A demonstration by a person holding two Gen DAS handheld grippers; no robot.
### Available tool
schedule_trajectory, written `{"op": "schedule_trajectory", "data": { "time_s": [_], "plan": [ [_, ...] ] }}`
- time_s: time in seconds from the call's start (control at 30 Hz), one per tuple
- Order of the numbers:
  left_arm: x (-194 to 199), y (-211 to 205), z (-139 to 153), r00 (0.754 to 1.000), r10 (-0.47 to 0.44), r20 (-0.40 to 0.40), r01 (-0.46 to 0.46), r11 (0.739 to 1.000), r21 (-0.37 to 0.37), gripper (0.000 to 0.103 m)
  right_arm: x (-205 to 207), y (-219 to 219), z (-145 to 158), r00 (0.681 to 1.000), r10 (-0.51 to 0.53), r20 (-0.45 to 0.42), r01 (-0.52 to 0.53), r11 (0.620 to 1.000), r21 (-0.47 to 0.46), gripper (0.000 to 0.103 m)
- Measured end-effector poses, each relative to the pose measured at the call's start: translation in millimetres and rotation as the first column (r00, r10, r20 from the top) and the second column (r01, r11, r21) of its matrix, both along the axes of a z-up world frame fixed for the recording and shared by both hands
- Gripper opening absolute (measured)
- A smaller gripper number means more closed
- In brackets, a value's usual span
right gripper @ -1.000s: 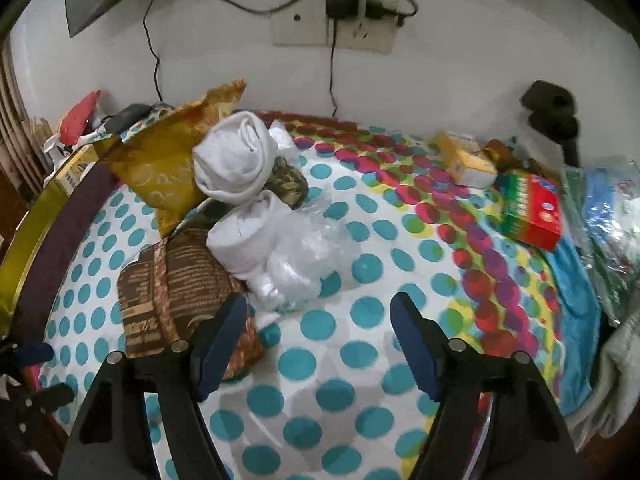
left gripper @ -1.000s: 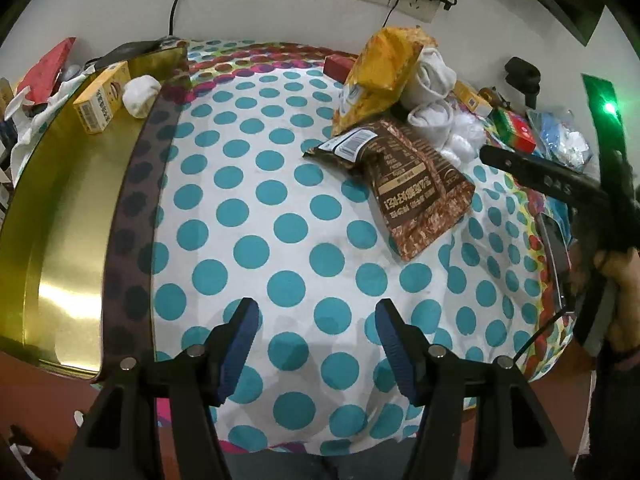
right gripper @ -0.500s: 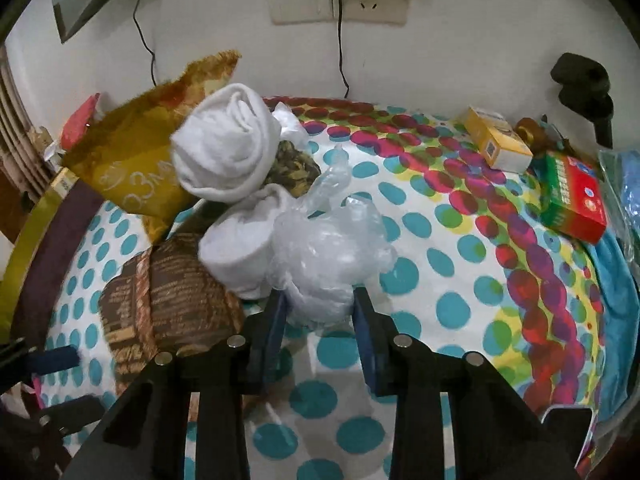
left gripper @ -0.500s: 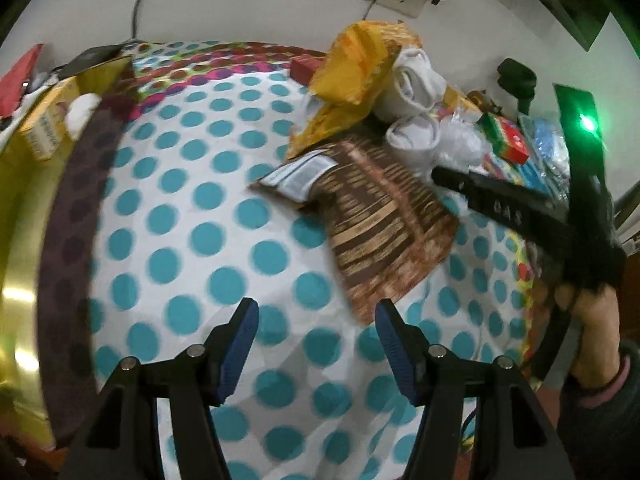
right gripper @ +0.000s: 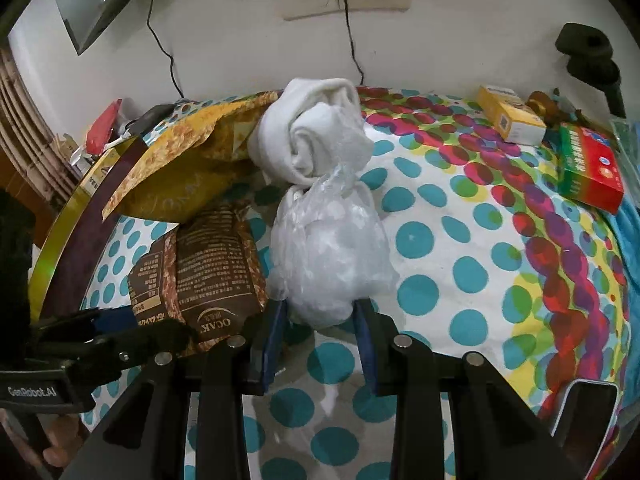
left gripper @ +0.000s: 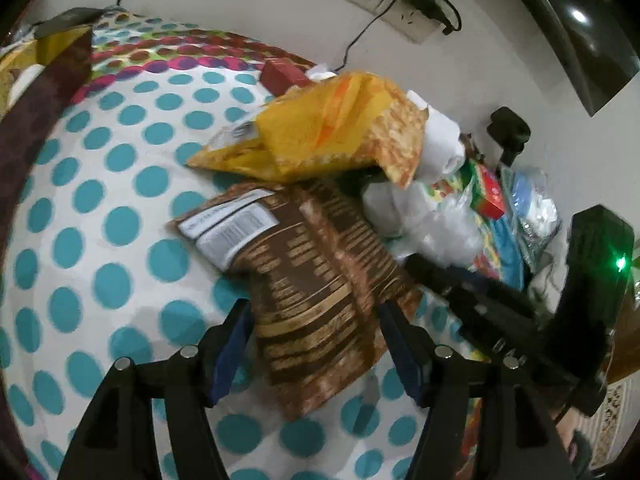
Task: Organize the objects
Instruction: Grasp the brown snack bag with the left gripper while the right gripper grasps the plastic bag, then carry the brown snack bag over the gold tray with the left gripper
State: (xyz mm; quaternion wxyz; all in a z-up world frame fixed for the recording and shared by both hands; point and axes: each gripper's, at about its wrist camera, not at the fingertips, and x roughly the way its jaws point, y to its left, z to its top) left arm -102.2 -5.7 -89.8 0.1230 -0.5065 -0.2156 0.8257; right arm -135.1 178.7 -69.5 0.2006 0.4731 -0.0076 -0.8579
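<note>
On the dotted tablecloth lies a brown snack bag, partly under a yellow snack bag. My left gripper straddles the brown bag's near end. Its jaws are opening, and I see no pad pressing on the bag. My right gripper is shut on the bottom of a clear plastic bag. A rolled white cloth rests right behind the plastic bag, against the yellow bag.
A gold tray with a dark rim runs along the table's left side. A yellow box, a red-green box and a blue cloth sit at the right. A phone lies near the front right. A small red box lies at the back.
My left gripper has moved right across the cloth until the brown bag lies between its fingers, which now stand wider. My right gripper went from open to shut on the plastic bag.
</note>
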Motion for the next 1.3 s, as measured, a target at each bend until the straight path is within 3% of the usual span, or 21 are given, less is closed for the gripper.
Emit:
{"op": "schedule_trajectory", "data": {
  "time_s": [0.2,0.27,0.3,0.33,0.4,0.6,0.83,0.93,1.13,1.3],
  "plan": [
    [-8,-2,7,0.996,0.034,-0.082,-0.028,0.998,0.064,0.075,-1,1,-7,1.000,0.003,0.019,-0.003,1.000,-0.026,0.031],
    [-10,2,12,0.994,0.005,-0.106,-0.003,1.000,0.015,0.067,-1,3,-9,1.000,-0.001,0.029,0.002,0.999,-0.038,0.031],
    [-10,5,14,0.993,-0.007,-0.117,0.003,1.000,-0.031,0.055,-1,3,-9,1.000,-0.004,0.031,0.005,0.999,-0.041,0.031],
    [-11,8,16,0.992,-0.027,-0.127,0.018,0.998,-0.066,0.051,-1,4,-10,0.999,-0.004,0.034,0.006,0.999,-0.045,0.032],
    [-10,11,20,0.988,-0.052,-0.143,0.042,0.997,-0.068,0.050,0,4,-10,0.999,-0.009,0.038,0.011,0.999,-0.052,0.032],
    [2,17,43,0.960,-0.127,-0.249,0.124,0.992,-0.025,0.030,3,6,-10,0.999,-0.018,0.038,0.020,0.999,-0.046,0.033],
    [-2,38,57,0.945,-0.167,-0.282,0.156,0.986,-0.062,0.026,9,4,-10,0.999,-0.015,0.045,0.017,0.998,-0.054,0.032],
    [-1,48,60,0.937,-0.190,-0.292,0.161,0.980,-0.121,0.024,11,4,-9,0.999,-0.017,0.046,0.020,0.998,-0.056,0.031],
    [2,49,62,0.938,-0.186,-0.292,0.141,0.975,-0.169,0.022,16,5,-7,0.998,-0.043,0.037,0.045,0.997,-0.061,0.028],
    [9,40,65,0.943,-0.170,-0.286,0.127,0.979,-0.162,0.020,24,-1,1,1.000,-0.030,0.003,0.030,0.999,-0.045,0.028]
  ]
}}
